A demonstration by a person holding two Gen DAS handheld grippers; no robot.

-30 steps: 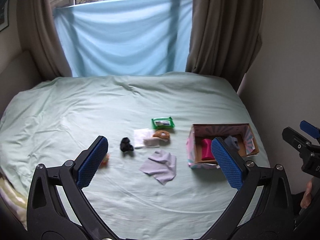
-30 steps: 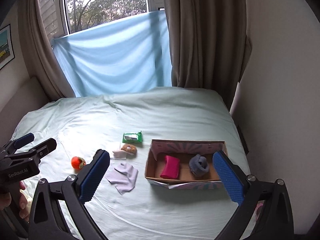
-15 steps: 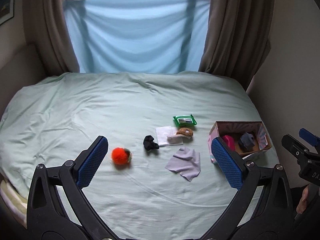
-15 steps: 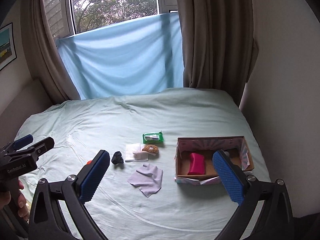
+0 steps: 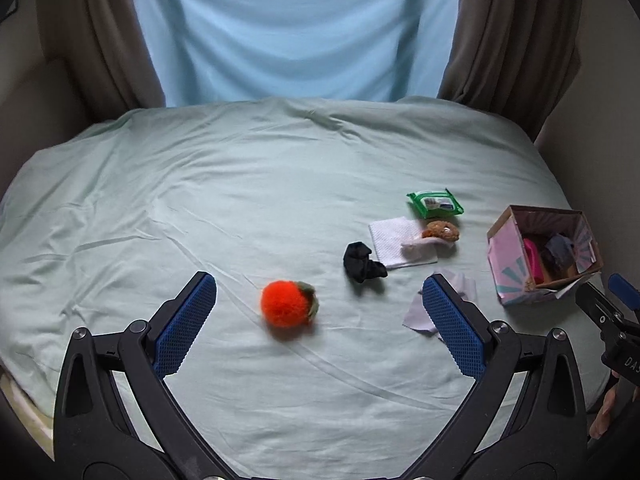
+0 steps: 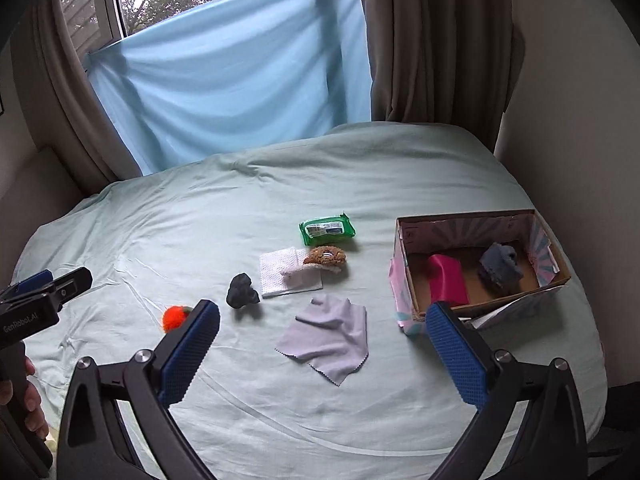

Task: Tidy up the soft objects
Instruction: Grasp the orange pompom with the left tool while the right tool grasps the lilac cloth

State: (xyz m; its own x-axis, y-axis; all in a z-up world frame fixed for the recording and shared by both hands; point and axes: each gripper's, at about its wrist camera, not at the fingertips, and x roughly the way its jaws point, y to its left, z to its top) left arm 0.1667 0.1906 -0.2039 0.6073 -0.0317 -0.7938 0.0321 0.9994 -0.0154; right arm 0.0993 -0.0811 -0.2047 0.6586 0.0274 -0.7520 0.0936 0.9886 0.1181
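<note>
Left hand-held gripper (image 5: pixel 320 320) swung left and closer, orange plush ball (image 5: pixel 289 309) now centred between its wide blue pads, right hand-held gripper (image 6: pixel 322 350) wide too, lilac cloth (image 6: pixel 329 338) ahead, cardboard box (image 6: pixel 460 222) holding pink item (image 6: pixel 448 283) and grey plush (image 6: pixel 500 266), all on the bed (image 6: pixel 200 224)

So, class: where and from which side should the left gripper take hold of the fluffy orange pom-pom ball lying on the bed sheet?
Grip the fluffy orange pom-pom ball across its round middle, coming from above. It lies alone on the pale green bed sheet, between the open left gripper fingers, its green tuft pointing right, so probably no side matters.
</note>
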